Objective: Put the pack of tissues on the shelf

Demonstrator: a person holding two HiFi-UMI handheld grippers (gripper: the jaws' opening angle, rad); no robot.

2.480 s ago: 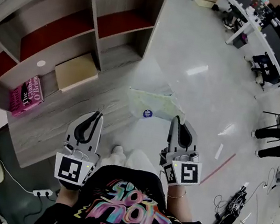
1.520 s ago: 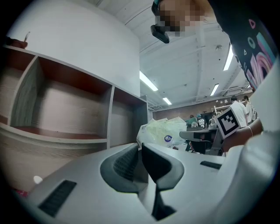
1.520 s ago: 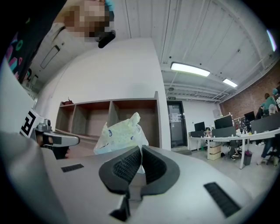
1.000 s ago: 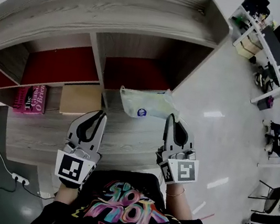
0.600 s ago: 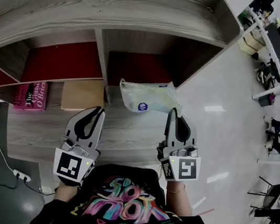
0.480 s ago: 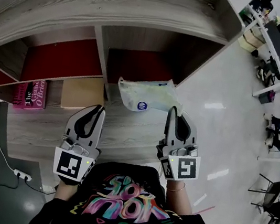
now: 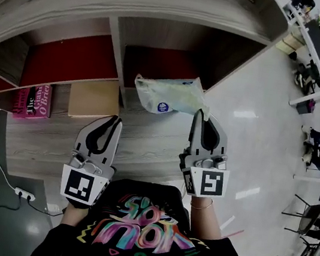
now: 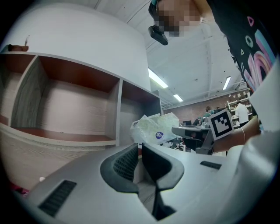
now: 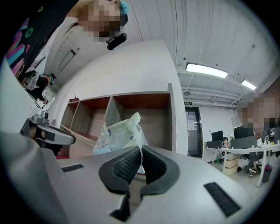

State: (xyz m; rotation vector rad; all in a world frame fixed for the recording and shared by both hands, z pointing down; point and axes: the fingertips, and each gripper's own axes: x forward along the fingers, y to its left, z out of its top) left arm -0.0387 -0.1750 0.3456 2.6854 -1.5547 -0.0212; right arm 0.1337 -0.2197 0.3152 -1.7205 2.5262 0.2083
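Wood-grain shelf [image 7: 169,1], red back panels, spans ahead of both grippers. Pink book [image 7: 32,101] well left of left gripper [image 7: 114,120]; tan box [image 7: 94,99] just ahead of it. Left gripper jaws together, nothing between. Pack of tissues [image 7: 168,95] at tip of right gripper [image 7: 199,114], before rightmost bay's mouth, near divider edge. Right gripper jaws pinched tight on wrapper corner. Bare floor [image 7: 260,111] open to its right.
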